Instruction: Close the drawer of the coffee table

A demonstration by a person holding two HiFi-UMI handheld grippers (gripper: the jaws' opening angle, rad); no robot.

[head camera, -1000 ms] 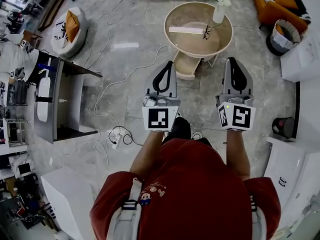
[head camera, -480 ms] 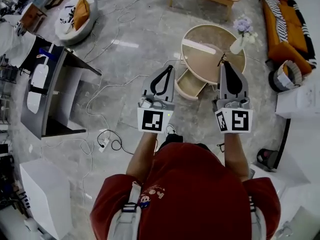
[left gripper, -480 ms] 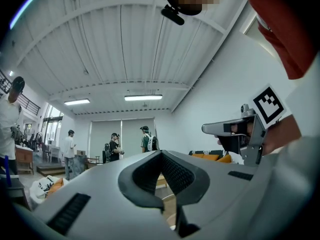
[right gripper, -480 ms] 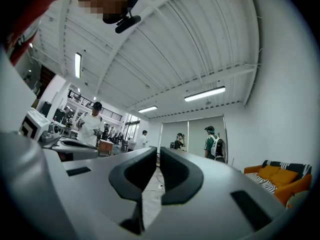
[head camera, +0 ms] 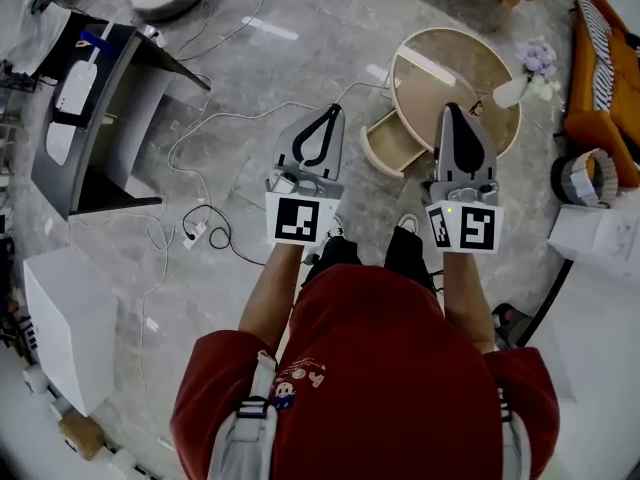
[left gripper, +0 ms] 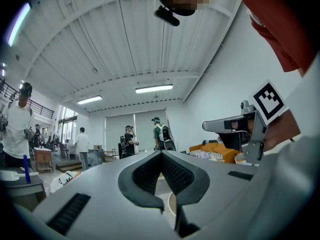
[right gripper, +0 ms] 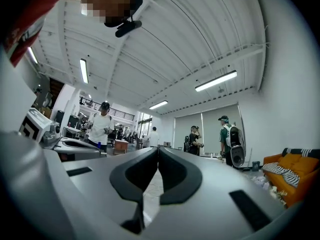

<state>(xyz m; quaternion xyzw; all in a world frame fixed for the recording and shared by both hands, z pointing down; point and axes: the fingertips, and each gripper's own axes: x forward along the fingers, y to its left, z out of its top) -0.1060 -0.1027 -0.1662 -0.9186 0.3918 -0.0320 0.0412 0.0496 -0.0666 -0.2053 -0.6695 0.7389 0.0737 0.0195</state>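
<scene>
Head view: drawer [head camera: 392,146] sits upper centre-right and is pulled out from under the round table [head camera: 455,68] toward the lower left. It is open, with a bare inside as far as shows. A vase [head camera: 512,90] with flowers stands on the tabletop's right edge.

The person stands facing the table with both arms out in front.

Left gripper [head camera: 327,114]: jaws pressed together, nothing between them. It shows over bare floor, left of the drawer.

Right gripper [head camera: 449,111]: jaws also together and empty. Its tip overlaps the table's near rim in the picture, just right of the drawer.

Both gripper views look level across the room at ceiling and people, not at the drawer. So the grippers are probably carried high above the low table, not touching it.

Why closed: likely because a push needs no grasp, and a shut tip gives one blunt point against the drawer front.

Task not begun, drawer untouched. Next move probably calls for lowering a gripper to the drawer's outer face. Floor cable [head camera: 215,138] lies left, clear of it.
</scene>
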